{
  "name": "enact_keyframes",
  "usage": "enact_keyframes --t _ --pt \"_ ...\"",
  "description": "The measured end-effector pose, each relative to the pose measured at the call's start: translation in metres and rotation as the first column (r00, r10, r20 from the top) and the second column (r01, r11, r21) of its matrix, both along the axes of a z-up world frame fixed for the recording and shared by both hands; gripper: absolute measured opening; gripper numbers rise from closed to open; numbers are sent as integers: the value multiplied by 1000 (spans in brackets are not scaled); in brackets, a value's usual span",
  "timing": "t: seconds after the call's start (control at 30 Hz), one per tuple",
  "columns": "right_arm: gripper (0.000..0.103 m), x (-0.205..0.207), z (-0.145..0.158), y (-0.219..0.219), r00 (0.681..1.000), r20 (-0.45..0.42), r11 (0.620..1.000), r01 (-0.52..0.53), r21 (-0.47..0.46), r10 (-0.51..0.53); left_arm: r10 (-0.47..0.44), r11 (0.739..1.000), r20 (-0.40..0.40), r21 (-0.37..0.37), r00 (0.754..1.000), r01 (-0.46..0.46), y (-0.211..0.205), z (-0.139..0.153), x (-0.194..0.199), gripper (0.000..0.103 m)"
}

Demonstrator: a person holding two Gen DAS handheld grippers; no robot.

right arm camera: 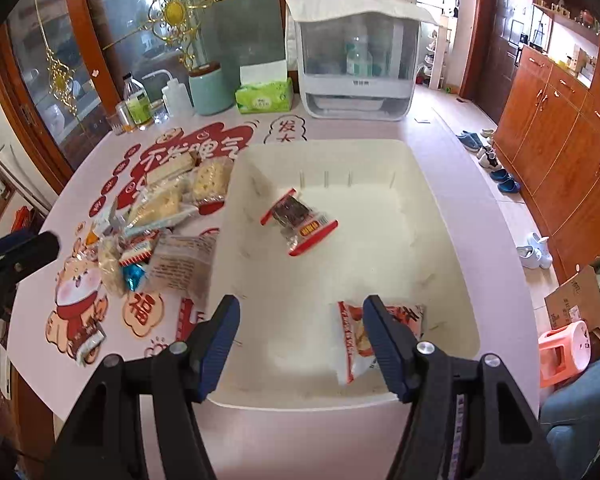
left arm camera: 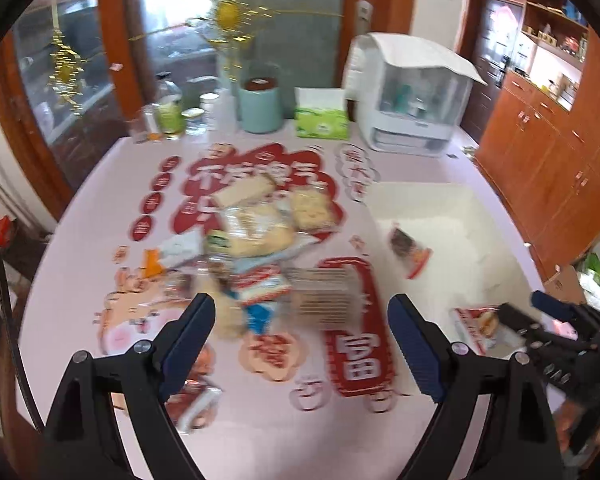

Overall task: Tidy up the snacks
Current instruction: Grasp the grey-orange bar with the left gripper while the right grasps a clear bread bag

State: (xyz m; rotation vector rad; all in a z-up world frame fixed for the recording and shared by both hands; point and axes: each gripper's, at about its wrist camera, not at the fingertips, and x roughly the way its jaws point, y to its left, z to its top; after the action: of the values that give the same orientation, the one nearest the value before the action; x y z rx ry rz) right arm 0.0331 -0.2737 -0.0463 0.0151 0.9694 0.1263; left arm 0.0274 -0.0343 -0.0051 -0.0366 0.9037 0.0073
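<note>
On the pink table (right arm camera: 340,440): white bin (right arm camera: 440,168) holding two snack packets (right arm camera: 298,222); loose snack pile (left arm camera: 252,236) beside it; my left gripper (left arm camera: 302,340) and right gripper (right arm camera: 300,344) both gaping, empty

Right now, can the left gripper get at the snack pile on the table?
Probably yes. The left gripper is open and empty, hanging above the snack pile with nothing between them. The right gripper is over the white bin, clear of that path.

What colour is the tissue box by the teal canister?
Green tissue box, white tissues on top; clearest in the right wrist view.
</note>
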Motion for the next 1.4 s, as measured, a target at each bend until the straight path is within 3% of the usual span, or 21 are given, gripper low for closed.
enact_keyframes --t 0.23,0.5,0.7,0.87,1.13,1.4 --pt "66 -4 18 33 999 36 999 2 37 -4 64 997 30 36 998 -65 76 10 -14 88" --pt "72 -4 29 73 997 59 995 43 89 -48 70 996 20 44 997 -71 138 8 -8 88" --pt "74 -5 17 119 999 35 997 11 81 -14 -3 995 -19 101 1000 5 162 -5 13 88" --pt "75 -2 6 161 999 24 997 -43 61 42 -131 969 -74 203 989 144 175 -18 39 88" --pt "75 22 -21 234 982 -7 981 -190 -33 190 -287 892 -190 304 939 334 188 -57 105 88" --pt "75 63 -76 286 950 -127 951 -297 -86 285 -412 835 -319 243 854 494 182 -121 163 88"
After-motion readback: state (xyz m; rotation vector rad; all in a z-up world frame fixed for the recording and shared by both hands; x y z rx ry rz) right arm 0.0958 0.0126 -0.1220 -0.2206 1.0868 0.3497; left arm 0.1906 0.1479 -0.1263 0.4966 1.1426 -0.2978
